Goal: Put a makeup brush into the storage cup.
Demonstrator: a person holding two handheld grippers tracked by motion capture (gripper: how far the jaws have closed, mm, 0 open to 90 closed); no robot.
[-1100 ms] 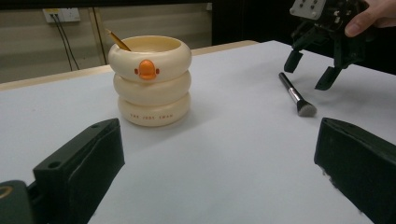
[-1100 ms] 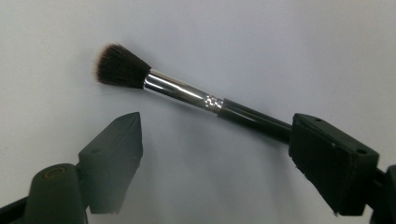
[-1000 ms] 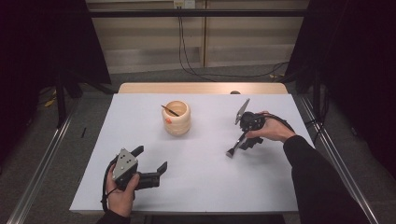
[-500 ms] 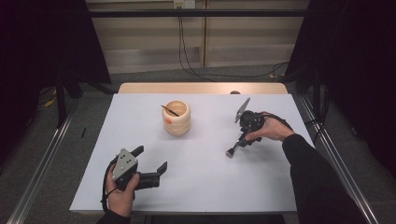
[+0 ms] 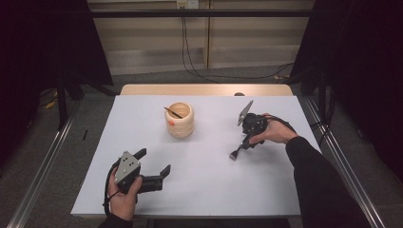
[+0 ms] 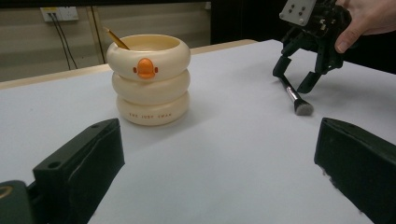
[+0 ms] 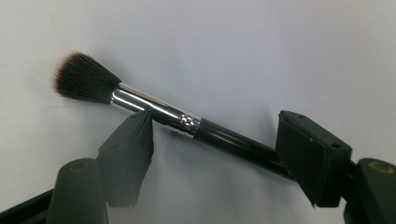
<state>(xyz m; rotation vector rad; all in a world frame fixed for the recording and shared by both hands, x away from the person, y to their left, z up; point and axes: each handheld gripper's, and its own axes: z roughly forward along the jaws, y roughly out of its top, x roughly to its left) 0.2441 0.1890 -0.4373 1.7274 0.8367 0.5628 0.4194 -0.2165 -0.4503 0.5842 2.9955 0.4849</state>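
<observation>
Desk: white top, wooden strip along the far edge. We work from the near edge.

Holder: cream, three stacked rings, orange duck bill on its side, standing toward the far edge a little left of centre. A pencil leans inside it.

Left gripper: near the near-left corner, in our left hand, jaws spread wide with nothing between them, aimed at the holder.

Right gripper: toward the right edge, in our right hand. Jaws apart, straddling the makeup brush, which lies flat on the desk, dark bristles toward the near edge. In the right gripper view the brush runs across the gap: one jaw beside the silver ferrule, the other at the black handle. Not clamped yet.

Step, as we judge it: the pick-up of the brush, just before the grasp. Next move calls for closing squarely on the handle so the round shaft does not roll away, then lifting and carrying it to the holder.
</observation>
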